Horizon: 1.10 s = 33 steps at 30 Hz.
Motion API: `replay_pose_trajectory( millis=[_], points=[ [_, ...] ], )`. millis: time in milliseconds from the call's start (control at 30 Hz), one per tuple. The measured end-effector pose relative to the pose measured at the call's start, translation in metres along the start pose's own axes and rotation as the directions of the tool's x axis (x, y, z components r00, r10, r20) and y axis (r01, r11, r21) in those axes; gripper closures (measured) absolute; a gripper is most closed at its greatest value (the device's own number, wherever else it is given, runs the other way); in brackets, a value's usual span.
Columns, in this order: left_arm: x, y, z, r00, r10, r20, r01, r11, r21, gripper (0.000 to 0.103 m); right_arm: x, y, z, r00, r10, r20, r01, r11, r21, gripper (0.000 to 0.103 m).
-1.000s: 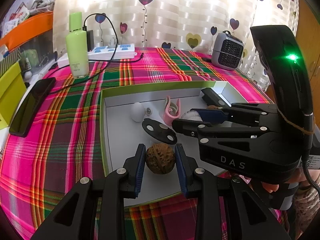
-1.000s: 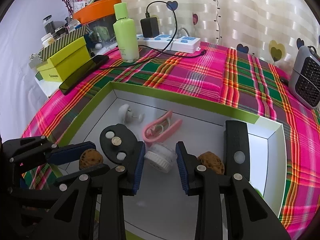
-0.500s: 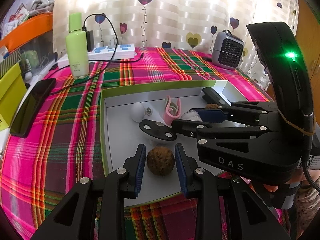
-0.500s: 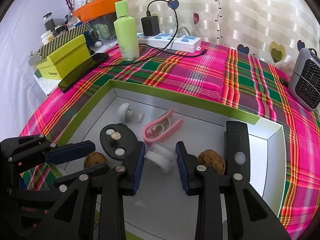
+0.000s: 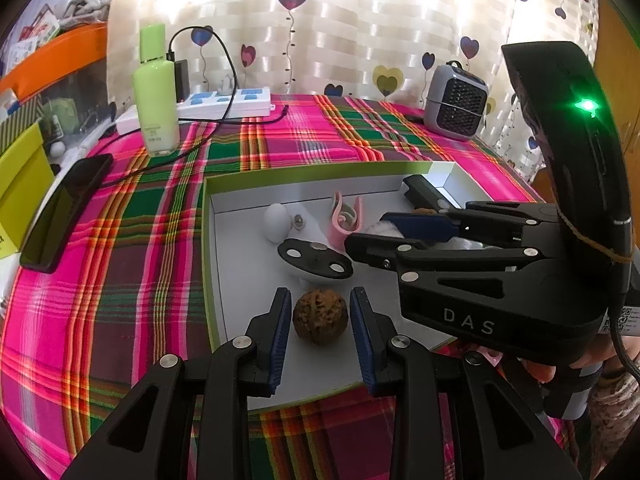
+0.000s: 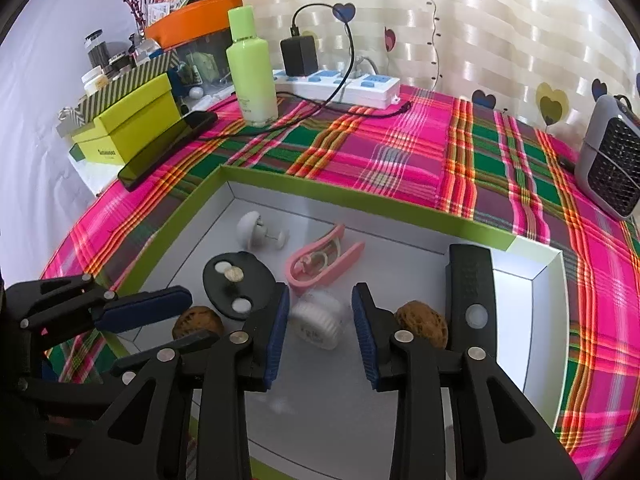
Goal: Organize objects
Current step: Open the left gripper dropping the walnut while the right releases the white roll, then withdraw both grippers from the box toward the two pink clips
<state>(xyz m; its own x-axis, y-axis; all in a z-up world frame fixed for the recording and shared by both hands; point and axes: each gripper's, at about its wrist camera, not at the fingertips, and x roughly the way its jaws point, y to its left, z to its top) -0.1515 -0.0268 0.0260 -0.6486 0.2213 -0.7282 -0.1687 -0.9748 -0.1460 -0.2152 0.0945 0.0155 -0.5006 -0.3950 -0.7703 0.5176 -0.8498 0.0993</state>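
Main change from a second ago — the right gripper (image 6: 319, 322) had its pads snug against the white round puff (image 6: 319, 321) and now its jaws are opening, so there's daylight on both sides and the puff just sits loose and a bit blurred on the tray (image 6: 336, 186) floor. The left gripper (image 5: 319, 317) hasn't budged: released, with small gaps around the near walnut (image 5: 319, 316), which rests on the tray floor near the front edge.

Count inside the tray: two walnuts (the second walnut (image 6: 421, 322) lies right of the puff), one puff, one pink clip (image 6: 326, 259), one black disc (image 6: 234, 284), one white knob (image 6: 253, 229), one black bar (image 6: 470, 290). Outside it on the plaid cloth (image 6: 400, 152) — one green bottle (image 6: 252, 68).
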Motion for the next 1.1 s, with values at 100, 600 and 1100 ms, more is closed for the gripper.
replay_pose_trajectory(
  millis=[100,600,1100],
  points=[
    [-0.003,-0.001,-0.001,1.000,0.008,0.004,-0.008,1.000,0.000,0.072,-0.007,0.000,0.001,1.000,0.002,0.019,-0.002,1.000,0.011,0.060],
    [-0.024,-0.003,-0.011,0.999,0.034,0.021,-0.034,0.999,-0.010,0.061,-0.034,0.004,-0.008,0.998,-0.015,0.067,0.012,0.998,0.056,0.060],
    [-0.045,-0.012,-0.022,0.999,0.029,0.043,-0.029,1.000,-0.005,0.059,-0.064,0.012,-0.032,0.992,-0.050,0.113,0.038,0.994,0.102,0.060]
  ],
)
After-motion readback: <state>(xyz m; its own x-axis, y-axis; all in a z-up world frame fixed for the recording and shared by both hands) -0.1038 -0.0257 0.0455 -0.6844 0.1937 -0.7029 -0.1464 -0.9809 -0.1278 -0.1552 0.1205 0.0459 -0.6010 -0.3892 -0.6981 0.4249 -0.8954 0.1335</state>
